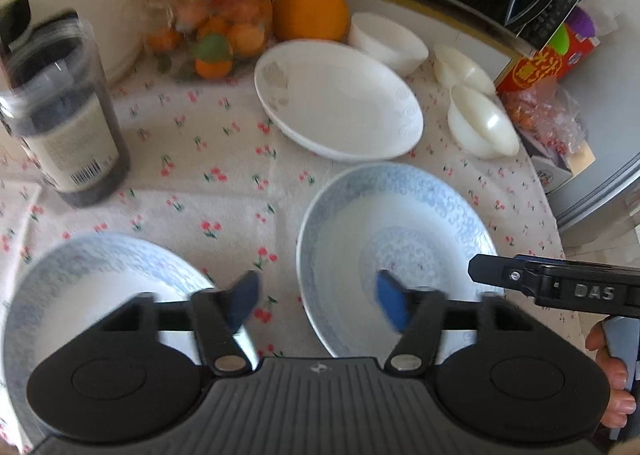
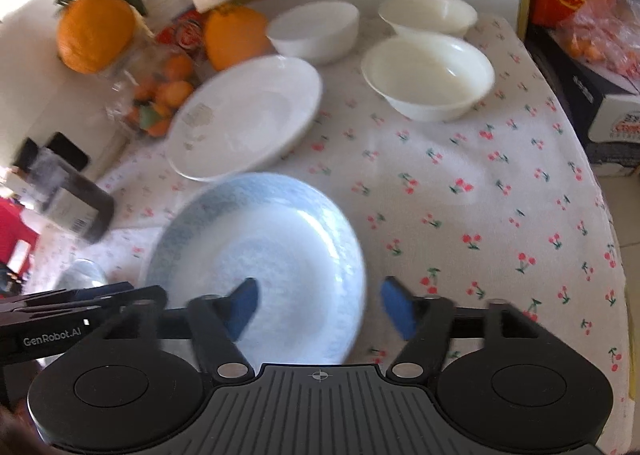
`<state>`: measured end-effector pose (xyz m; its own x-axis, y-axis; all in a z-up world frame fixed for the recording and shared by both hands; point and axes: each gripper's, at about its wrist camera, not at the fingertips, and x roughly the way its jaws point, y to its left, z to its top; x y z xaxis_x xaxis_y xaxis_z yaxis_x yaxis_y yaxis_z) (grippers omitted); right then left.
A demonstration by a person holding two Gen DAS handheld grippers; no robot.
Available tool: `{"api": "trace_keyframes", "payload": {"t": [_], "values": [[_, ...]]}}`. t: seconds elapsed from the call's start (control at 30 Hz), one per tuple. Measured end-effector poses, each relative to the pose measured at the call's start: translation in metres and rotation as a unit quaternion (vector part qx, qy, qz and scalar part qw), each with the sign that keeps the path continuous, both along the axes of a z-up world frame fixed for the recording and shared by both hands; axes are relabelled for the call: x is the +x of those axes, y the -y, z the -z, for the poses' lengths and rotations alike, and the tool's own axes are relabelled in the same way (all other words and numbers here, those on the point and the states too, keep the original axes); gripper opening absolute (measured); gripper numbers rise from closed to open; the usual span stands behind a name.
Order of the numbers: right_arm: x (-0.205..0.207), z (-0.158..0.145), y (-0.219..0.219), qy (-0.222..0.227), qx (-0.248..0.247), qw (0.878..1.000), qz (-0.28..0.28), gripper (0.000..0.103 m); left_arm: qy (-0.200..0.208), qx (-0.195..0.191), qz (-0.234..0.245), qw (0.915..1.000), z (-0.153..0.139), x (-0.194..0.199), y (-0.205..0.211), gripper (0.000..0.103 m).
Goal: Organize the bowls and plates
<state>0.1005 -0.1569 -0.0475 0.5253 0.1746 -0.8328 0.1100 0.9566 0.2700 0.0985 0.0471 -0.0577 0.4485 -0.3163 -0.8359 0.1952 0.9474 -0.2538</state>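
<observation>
Left gripper (image 1: 318, 305): my fingers stand apart, nothing between them, hovering over bare cloth between two blue-patterned plates.

Right gripper (image 2: 320, 309): fingers apart, gripping nothing, straddling the near right rim of one blue plate (image 2: 256, 263).

Blue plates, two: one at lower left (image 1: 92, 287), one at lower right (image 1: 396, 239) in the left view. They lie flat on the desk (image 2: 480, 195), well apart, not stacked.

White plate (image 1: 338, 99): flat, just beyond the right-hand blue plate, near but apparently not touching.

Bowls, three: a white bowl (image 2: 314, 31) at the back and two cream bowls (image 2: 428, 77) (image 2: 428, 17) to the right, unstacked.

Other stock: dark jar (image 1: 64, 115) at left, oranges (image 1: 310, 9) and a glass jar of small fruit behind.

Risks, as I judge them: a shallow pinch on a glazed rim could let the plate slip and strike its neighbour. Dragging could pucker the cloth and nudge the bowls. The left arm swinging wide could topple the dark jar. Both views are blurred, so rim alignment is uncertain.
</observation>
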Motion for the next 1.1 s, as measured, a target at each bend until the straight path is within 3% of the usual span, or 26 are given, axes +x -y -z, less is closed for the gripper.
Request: {"api": "trace_keyframes", "payload": {"t": [0.07,0.37,0.57,0.97,1.1], "values": [[-0.005,-0.006,-0.007,0.014,0.004,1.0,-0.007,0.089,0.015,0.011,0.001,0.9998,-0.004,-0.002,-0.005,0.085],[-0.039,-0.024,-0.056,0.08,-0.002,0.995,-0.065,0.094,0.044,0.057,0.017,0.9972,-0.004,-0.019,-0.034,0.102],[-0.063,-0.026,-0.094,0.12,-0.023,0.986,-0.117,0.098,0.047,0.102,0.037,0.9929,-0.004,-0.028,-0.057,0.102],[-0.079,-0.008,-0.143,0.119,0.011,0.976,-0.183,0.098,0.086,0.131,0.1,0.9826,-0.003,-0.042,-0.097,0.102],[-0.08,-0.002,-0.156,0.105,0.028,0.975,-0.194,0.098,0.079,0.13,0.108,0.9825,0.004,-0.044,-0.111,0.101]]}}
